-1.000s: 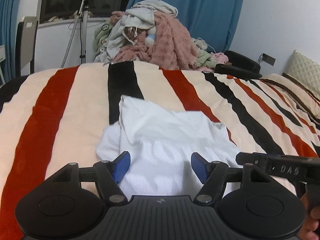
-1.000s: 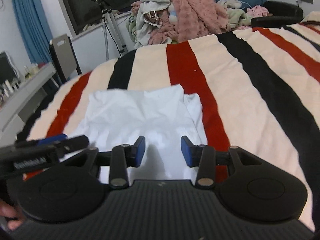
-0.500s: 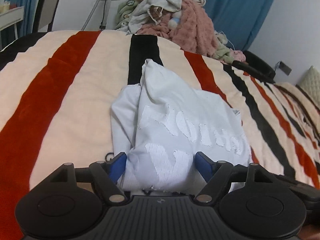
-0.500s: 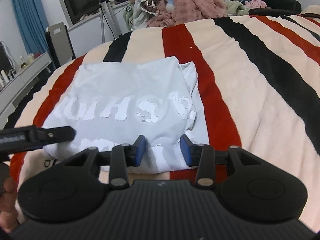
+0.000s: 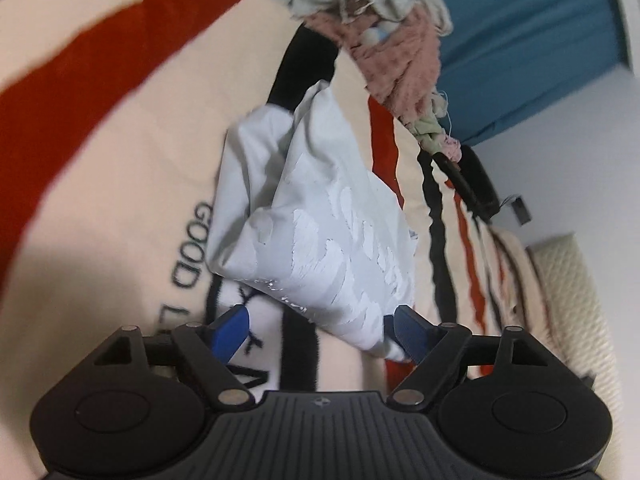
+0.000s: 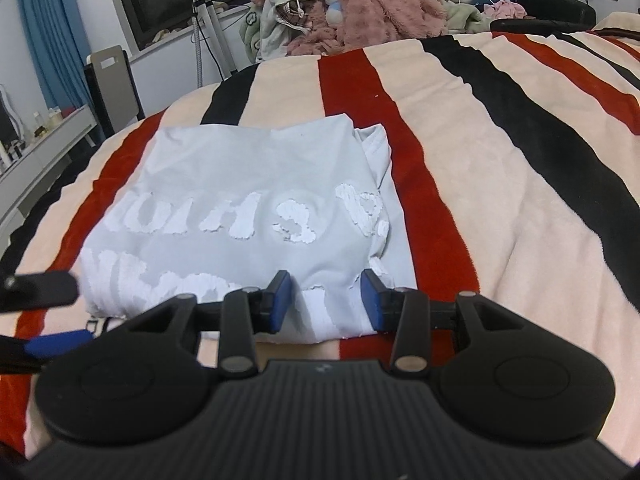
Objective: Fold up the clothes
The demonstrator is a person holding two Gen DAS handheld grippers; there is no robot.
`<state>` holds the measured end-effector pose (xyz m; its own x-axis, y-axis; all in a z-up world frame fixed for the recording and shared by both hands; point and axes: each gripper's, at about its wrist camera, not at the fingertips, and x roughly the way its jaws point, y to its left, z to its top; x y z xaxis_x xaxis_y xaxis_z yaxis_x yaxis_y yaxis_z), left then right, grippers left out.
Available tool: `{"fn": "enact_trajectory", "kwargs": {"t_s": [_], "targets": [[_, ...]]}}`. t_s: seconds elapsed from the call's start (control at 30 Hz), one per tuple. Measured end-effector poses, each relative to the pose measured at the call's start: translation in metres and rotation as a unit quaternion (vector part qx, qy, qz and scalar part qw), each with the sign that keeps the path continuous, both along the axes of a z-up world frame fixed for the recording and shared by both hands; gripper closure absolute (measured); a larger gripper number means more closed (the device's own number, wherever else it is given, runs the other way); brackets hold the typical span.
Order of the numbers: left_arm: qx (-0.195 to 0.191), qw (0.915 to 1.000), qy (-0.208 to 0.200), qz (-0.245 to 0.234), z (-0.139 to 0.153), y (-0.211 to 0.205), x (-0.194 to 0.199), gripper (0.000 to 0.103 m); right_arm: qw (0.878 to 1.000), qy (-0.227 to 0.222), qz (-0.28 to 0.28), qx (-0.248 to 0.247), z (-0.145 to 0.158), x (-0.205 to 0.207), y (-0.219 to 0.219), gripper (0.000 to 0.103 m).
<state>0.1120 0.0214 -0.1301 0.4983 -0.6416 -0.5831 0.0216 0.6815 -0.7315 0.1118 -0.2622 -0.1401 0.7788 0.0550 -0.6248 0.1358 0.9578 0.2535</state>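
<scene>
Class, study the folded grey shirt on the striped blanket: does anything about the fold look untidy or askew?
Yes. On the folded grey shirt, a bunched sleeve pokes out beyond its far right edge, so the outline on the striped blanket isn't clean.

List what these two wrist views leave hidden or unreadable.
- Pale grey folded shirt, right wrist view: near edge hidden behind the right gripper.
- Black lettering on the striped fleece blanket, left wrist view: partly covered by the shirt and left gripper, blurred.
- Left gripper, right wrist view: cut off, blurred.
</scene>
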Motion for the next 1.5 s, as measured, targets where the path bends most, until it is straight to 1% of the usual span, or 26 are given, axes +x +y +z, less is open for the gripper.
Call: {"fn": "enact_trajectory", "kwargs": {"t_s": [0.07, 0.13, 0.17, 0.27, 0.3, 0.33, 0.37, 0.43, 0.53, 0.63, 0.7, 0.77, 0.8, 0.83, 0.87, 0.9, 0.93, 0.97, 1.03, 1.1, 1.17, 1.2, 1.27, 1.33, 1.4, 1.5], "targets": [[-0.036, 0.9989, 0.029, 0.009, -0.015, -0.002, 0.011, 0.022, 1.000, 0.000, 0.000, 0.002, 0.000, 0.001, -0.001, 0.062], [-0.053, 0.9975, 0.040, 0.026, -0.024, -0.003, 0.017, 0.024, 1.000, 0.000, 0.000, 0.004, 0.000, 0.001, -0.002, 0.062], [-0.054, 0.9973, 0.036, 0.035, -0.024, -0.003, 0.018, 0.025, 1.000, 0.000, 0.000, 0.005, 0.000, 0.002, -0.002, 0.062], [-0.056, 0.9964, 0.023, 0.059, -0.025, -0.003, 0.022, 0.034, 1.000, 0.000, -0.002, 0.004, -0.001, 0.003, -0.001, 0.062], [-0.057, 0.9960, 0.021, 0.065, -0.025, -0.002, 0.023, 0.040, 1.000, -0.001, -0.001, 0.003, -0.001, 0.003, -0.001, 0.062], [-0.053, 0.9959, 0.021, 0.070, -0.025, -0.003, 0.024, 0.049, 1.000, -0.001, -0.001, 0.001, 0.000, 0.003, 0.000, 0.062], [-0.043, 0.9963, 0.021, 0.072, -0.025, -0.003, 0.024, 0.054, 1.000, -0.002, -0.001, -0.001, 0.000, 0.003, 0.000, 0.062], [-0.035, 0.9964, 0.020, 0.074, -0.027, -0.004, 0.024, 0.059, 1.000, -0.002, 0.001, -0.006, 0.000, 0.004, 0.001, 0.062], [-0.038, 0.9957, 0.026, 0.081, -0.028, -0.002, 0.024, 0.065, 1.000, -0.003, 0.004, -0.013, 0.000, 0.004, 0.003, 0.061], [-0.044, 0.9949, 0.030, 0.085, -0.030, 0.000, 0.025, 0.068, 1.000, -0.004, 0.005, -0.013, 0.001, 0.003, 0.002, 0.061], [-0.047, 0.9947, 0.031, 0.087, -0.030, 0.001, 0.025, 0.069, 1.000, -0.004, 0.000, -0.004, 0.003, 0.002, 0.001, 0.061], [-0.049, 0.9945, 0.031, 0.088, -0.030, 0.002, 0.024, 0.069, 1.000, -0.002, -0.010, 0.020, 0.007, 0.001, -0.004, 0.061], [-0.051, 0.9943, 0.032, 0.088, -0.030, 0.002, 0.025, 0.069, 0.999, -0.001, -0.017, 0.037, 0.009, 0.000, -0.008, 0.060], [-0.051, 0.9943, 0.032, 0.088, -0.031, 0.002, 0.025, 0.069, 0.997, -0.002, -0.025, 0.070, 0.012, -0.002, -0.013, 0.054], [-0.051, 0.9943, 0.032, 0.088, -0.030, 0.003, 0.024, 0.069, 0.993, -0.006, -0.031, 0.117, 0.014, -0.004, -0.020, 0.040], [-0.051, 0.9944, 0.032, 0.087, -0.030, 0.003, 0.024, 0.069, 0.984, -0.012, -0.035, 0.175, 0.016, -0.008, -0.028, 0.032], [-0.052, 0.9943, 0.032, 0.088, -0.030, 0.003, 0.024, 0.069, 0.973, -0.017, -0.037, 0.229, 0.016, -0.012, -0.034, 0.018], [-0.055, 0.9940, 0.032, 0.089, -0.030, 0.003, 0.023, 0.069, 0.960, -0.019, -0.038, 0.276, 0.013, -0.014, -0.038, 0.017], [-0.060, 0.9935, 0.032, 0.092, -0.030, 0.004, 0.022, 0.069, 0.929, -0.018, -0.037, 0.368, 0.007, -0.018, -0.046, 0.016], [-0.065, 0.9929, 0.033, 0.094, -0.031, 0.005, 0.021, 0.069, 0.895, 0.007, -0.022, 0.446, -0.009, -0.014, -0.047, 0.016], [-0.069, 0.9923, 0.033, 0.097, -0.031, 0.006, 0.020, 0.070, 0.872, 0.039, -0.002, 0.488, -0.023, -0.007, -0.039, 0.017], [-0.071, 0.9921, 0.034, 0.098, -0.031, 0.007, 0.020, 0.070, 0.863, 0.056, 0.004, 0.502, -0.030, -0.003, -0.034, 0.017], [-0.071, 0.9920, 0.033, 0.099, -0.031, 0.006, 0.021, 0.070, 0.853, 0.073, -0.004, 0.517, -0.041, 0.000, -0.028, 0.017], [-0.072, 0.9918, 0.032, 0.100, -0.031, 0.006, 0.020, 0.071, 0.846, 0.074, -0.019, 0.528, -0.051, 0.002, -0.029, 0.018], [-0.077, 0.9912, 0.033, 0.102, -0.032, 0.008, 0.019, 0.071, 0.842, 0.058, -0.048, 0.534, -0.060, 0.004, -0.036, 0.019], [-0.085, 0.9902, 0.036, 0.105, -0.033, 0.009, 0.018, 0.071, 0.842, 0.027, -0.095, 0.530, -0.063, 0.006, -0.052, 0.023]]}}
